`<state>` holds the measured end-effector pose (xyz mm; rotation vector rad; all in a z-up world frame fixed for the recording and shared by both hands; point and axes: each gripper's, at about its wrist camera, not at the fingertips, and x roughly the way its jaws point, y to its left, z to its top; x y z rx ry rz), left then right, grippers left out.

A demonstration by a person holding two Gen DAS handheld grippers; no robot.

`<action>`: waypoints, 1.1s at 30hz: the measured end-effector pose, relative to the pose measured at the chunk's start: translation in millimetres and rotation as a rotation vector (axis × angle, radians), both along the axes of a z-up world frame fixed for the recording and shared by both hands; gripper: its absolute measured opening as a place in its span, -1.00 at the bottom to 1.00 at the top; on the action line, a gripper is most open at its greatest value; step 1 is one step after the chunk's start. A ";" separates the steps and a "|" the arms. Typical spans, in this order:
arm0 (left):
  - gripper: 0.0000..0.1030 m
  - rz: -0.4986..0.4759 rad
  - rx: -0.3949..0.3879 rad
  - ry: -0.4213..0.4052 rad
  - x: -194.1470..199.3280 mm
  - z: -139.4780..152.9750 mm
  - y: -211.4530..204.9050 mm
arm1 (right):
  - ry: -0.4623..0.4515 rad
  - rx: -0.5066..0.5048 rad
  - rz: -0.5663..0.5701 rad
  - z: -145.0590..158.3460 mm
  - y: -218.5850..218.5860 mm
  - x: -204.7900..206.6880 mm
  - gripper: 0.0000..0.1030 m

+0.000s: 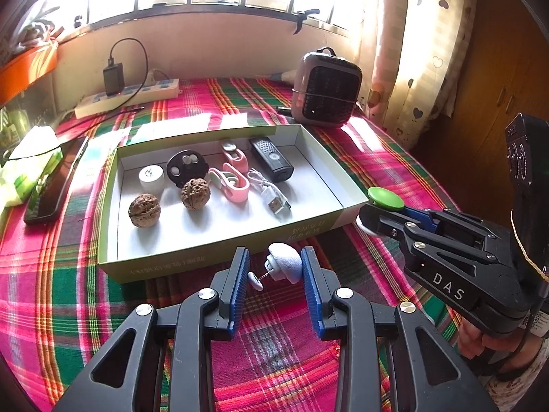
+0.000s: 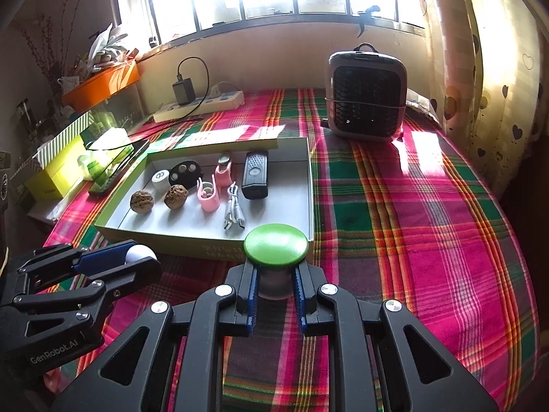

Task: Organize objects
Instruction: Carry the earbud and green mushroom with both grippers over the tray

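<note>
box (image 1: 219,250) is sitting on the table; left gripper (image 1: 274,269) is gripping a white knob (image 1: 286,264), right gripper (image 2: 274,283) a green knob (image 2: 276,247).

Your left gripper (image 1: 274,267): black frame, silver screws, blue ribbed fingers (image 1: 240,274). Your right gripper (image 2: 274,285) matches it, marked "DAS".

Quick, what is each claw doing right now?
Left gripper: closed on a small white knob-shaped piece.
Right gripper: closed on a green-capped knob.
</note>
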<state>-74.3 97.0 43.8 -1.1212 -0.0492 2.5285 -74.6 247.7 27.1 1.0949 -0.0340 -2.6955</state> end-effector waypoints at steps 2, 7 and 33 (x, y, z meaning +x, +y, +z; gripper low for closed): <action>-0.43 0.005 0.002 0.005 -1.9 2.4 -1.2 | 0.002 0.000 0.002 1.5 -0.6 -1.5 -0.64; -0.43 0.012 0.001 0.013 -8.6 6.5 -4.4 | 0.012 0.000 0.003 5.2 -2.7 -7.4 -0.64; -0.44 0.049 -0.001 -0.030 -63.8 -9.4 -14.8 | -0.027 0.014 0.008 -9.3 -13.2 -71.7 -0.64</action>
